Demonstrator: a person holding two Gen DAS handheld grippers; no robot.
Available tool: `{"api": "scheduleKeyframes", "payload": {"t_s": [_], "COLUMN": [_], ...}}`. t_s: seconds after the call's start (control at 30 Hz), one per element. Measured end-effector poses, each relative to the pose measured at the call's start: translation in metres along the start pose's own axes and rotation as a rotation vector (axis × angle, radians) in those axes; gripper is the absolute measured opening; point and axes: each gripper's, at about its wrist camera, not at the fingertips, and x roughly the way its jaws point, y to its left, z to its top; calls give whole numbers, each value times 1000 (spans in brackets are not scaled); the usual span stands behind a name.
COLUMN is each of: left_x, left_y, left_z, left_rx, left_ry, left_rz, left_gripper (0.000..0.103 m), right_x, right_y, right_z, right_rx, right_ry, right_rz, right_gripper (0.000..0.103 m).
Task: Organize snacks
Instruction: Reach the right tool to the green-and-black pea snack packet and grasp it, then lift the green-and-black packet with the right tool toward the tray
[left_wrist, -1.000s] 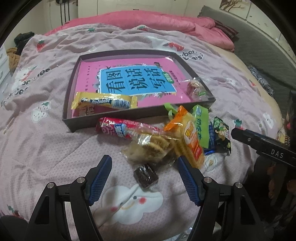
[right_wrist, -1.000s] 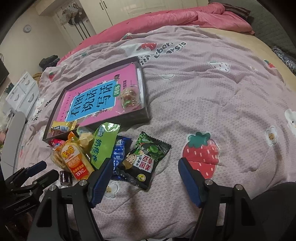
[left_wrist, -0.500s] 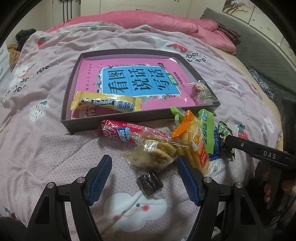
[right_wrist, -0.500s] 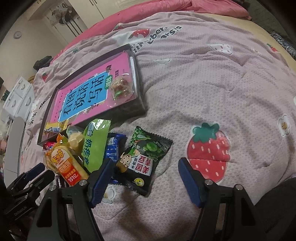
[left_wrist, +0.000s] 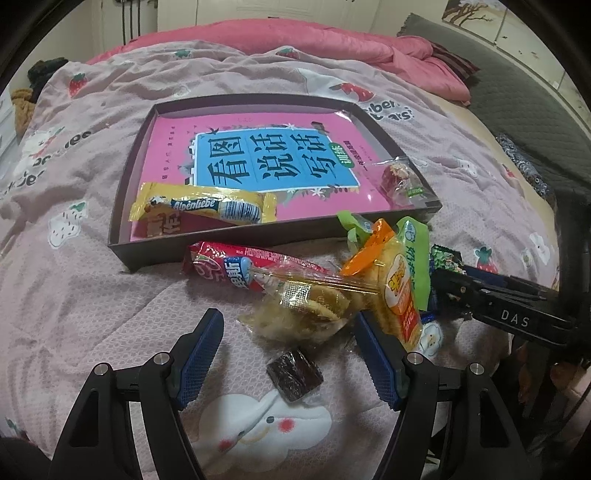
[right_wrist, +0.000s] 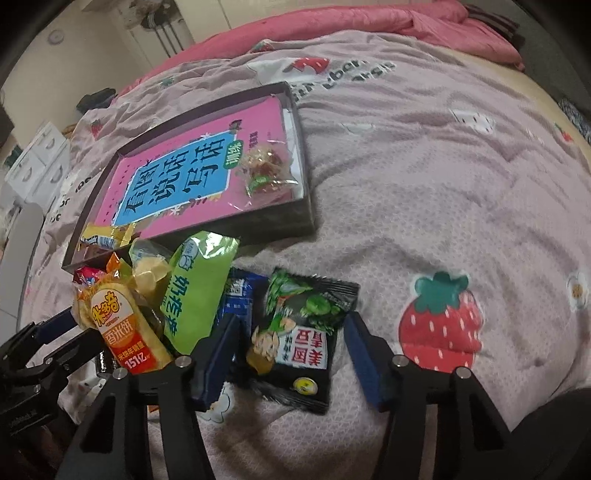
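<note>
The right gripper is hanging low over the black-and-green pea snack packet, its jaws spread wide with one blue pad at each side of the packet and nothing held between them. The packet is lying flat on the pink strawberry quilt, its left edge touching a blue packet that is sitting beside the green wafer packet and the orange rice-cracker packet. To grip well, the left pad should be going down in the seam between the pea packet and the blue one, so that only one packet is being pinched; closing across the puffed middle rather than a crimped edge looks safer against slipping. The left gripper is hovering wide open too, empty, with a small dark wrapped square and a clear bag of biscuits lying between its pads. The dark tray, which holds a pink book, an Alpenliebe candy stick and a clear candy bag, is lying just beyond the pile, a likely place for the packet.
</note>
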Motion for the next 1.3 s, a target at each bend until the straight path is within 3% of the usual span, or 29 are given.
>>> {"api": "scheduleKeyframes", "payload": {"t_s": [0.27, 0.6, 0.77, 1.3], "left_x": [6, 13, 15, 17], "left_y": [6, 7, 8, 10], "left_z": [1, 3, 4, 5], "left_rx": [-19, -26, -31, -42], "left_ry": [11, 26, 27, 24], "left_rz": [-4, -9, -15, -51], "left_gripper": [75, 75, 74, 50], "right_x": [3, 16, 15, -3], "right_y": [-2, 5, 7, -9], "right_z": [-2, -1, -1, 9], "right_rx": [-80, -126, -165, -65], "right_ry": [7, 47, 32, -41], "right_rz": [-92, -106, -118, -26], "right_gripper": [47, 48, 39, 37]}}
